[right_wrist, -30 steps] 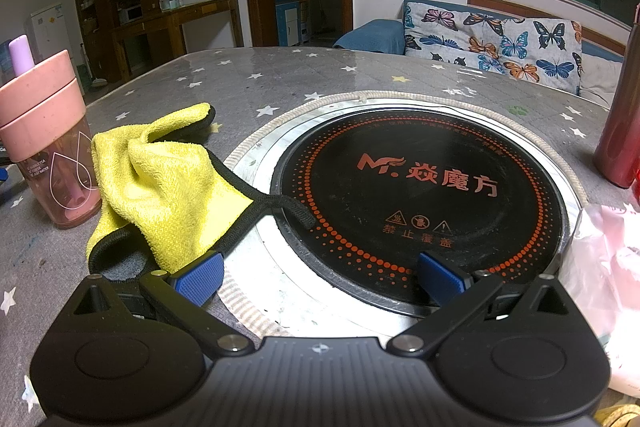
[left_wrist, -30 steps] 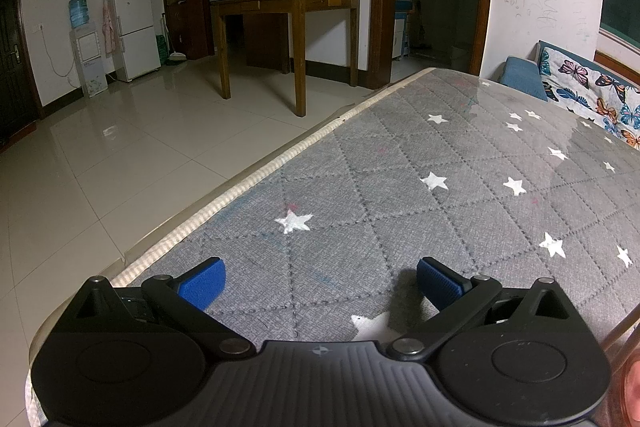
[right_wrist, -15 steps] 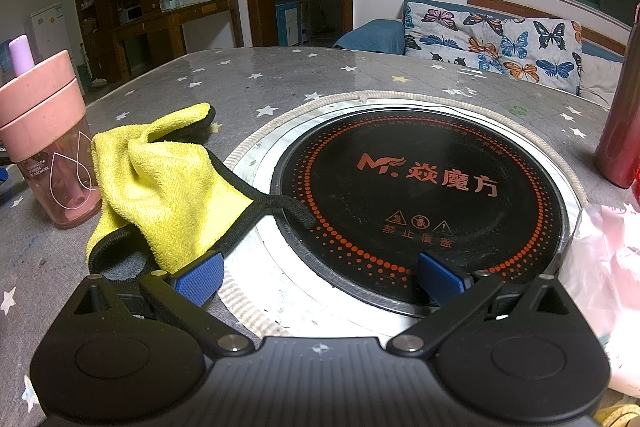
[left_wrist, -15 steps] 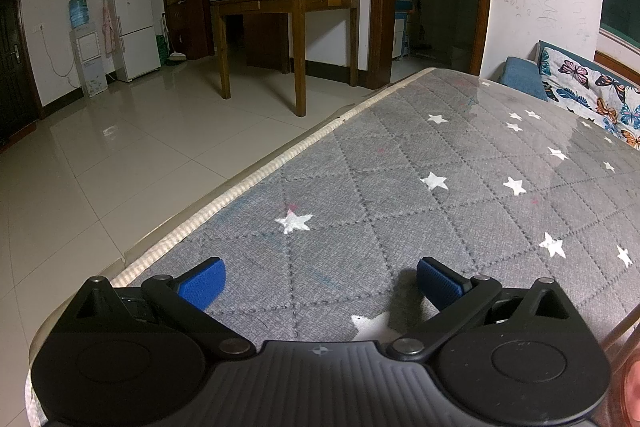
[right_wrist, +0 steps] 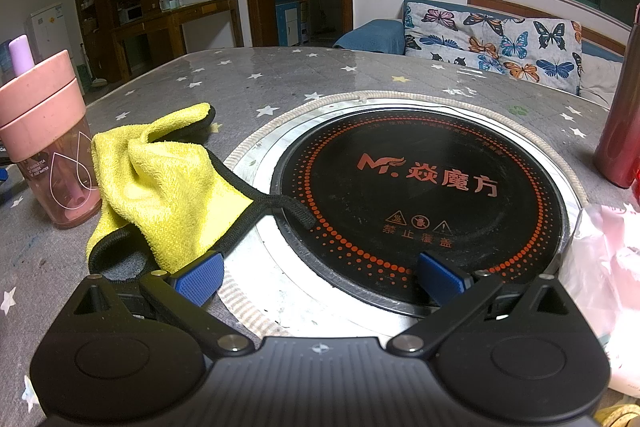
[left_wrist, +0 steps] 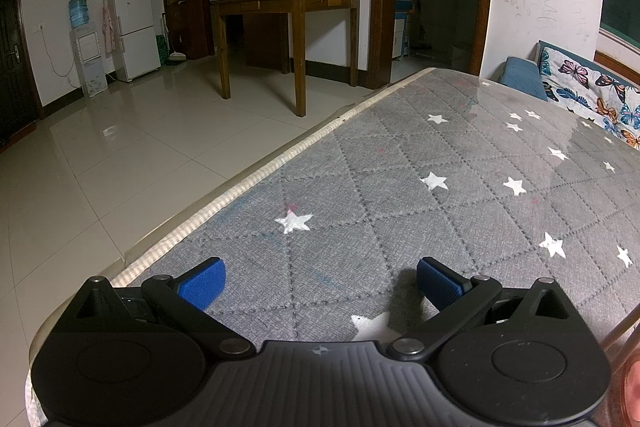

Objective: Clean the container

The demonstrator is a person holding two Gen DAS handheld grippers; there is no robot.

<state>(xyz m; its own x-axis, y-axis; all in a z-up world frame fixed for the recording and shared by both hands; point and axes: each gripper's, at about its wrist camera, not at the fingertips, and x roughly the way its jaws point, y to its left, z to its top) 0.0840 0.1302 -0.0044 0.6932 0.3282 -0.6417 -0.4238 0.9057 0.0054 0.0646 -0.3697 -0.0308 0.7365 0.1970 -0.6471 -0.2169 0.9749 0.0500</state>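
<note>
A pink cup [right_wrist: 52, 147] with a pink lid and a lilac spout stands upright at the left in the right wrist view. A crumpled yellow cloth [right_wrist: 168, 183] with black trim lies beside it, one corner over the rim of the round black induction hob [right_wrist: 420, 195]. My right gripper [right_wrist: 320, 281] is open just above the hob's near edge, its left pad close to the cloth's near end. My left gripper [left_wrist: 320, 283] is open and empty, low over the grey star-patterned table cover [left_wrist: 440, 195] near the table's left edge.
A dark red bottle [right_wrist: 618, 131] stands at the far right, with a crumpled pink plastic bag [right_wrist: 604, 267] in front of it. A butterfly-print sofa [right_wrist: 500, 43] lies beyond the table. Tiled floor, a wooden table [left_wrist: 288, 31] and a fridge [left_wrist: 134, 23] lie to the left.
</note>
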